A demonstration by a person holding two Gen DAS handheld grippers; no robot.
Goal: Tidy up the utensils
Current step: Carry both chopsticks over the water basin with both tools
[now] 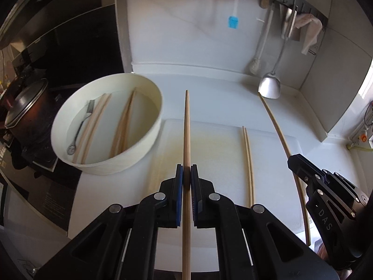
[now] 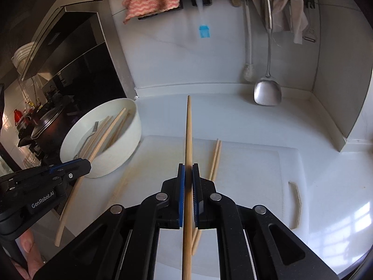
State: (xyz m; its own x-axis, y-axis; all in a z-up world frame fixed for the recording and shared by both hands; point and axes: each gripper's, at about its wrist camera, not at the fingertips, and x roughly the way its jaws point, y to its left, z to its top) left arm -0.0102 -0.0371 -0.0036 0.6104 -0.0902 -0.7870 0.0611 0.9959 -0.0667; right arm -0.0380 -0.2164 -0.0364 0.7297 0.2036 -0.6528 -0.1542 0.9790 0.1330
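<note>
My left gripper (image 1: 187, 166) is shut on a wooden chopstick (image 1: 187, 128) that points away over the white cutting board (image 1: 221, 144). In the right wrist view this left gripper (image 2: 87, 163) shows at the left, its chopstick (image 2: 108, 133) slanting over the white bowl (image 2: 123, 154). My right gripper (image 2: 188, 170) is shut on another chopstick (image 2: 188, 128). It appears at the right edge of the left wrist view as the right gripper (image 1: 294, 161) with its long chopstick (image 1: 277, 128). A pair of chopsticks (image 1: 248, 163) (image 2: 215, 161) lies on the board. The bowl (image 1: 112, 165) holds several chopsticks and a fork (image 1: 81, 126).
A metal spatula (image 1: 270, 86), a white brush and a blue silicone brush (image 1: 233, 22) hang from a wall rail with cloths. A dark pot (image 1: 25, 109) sits on the stove at the left. Walls close the counter at the back and right. A person's fingers (image 2: 28, 245) hold the left gripper.
</note>
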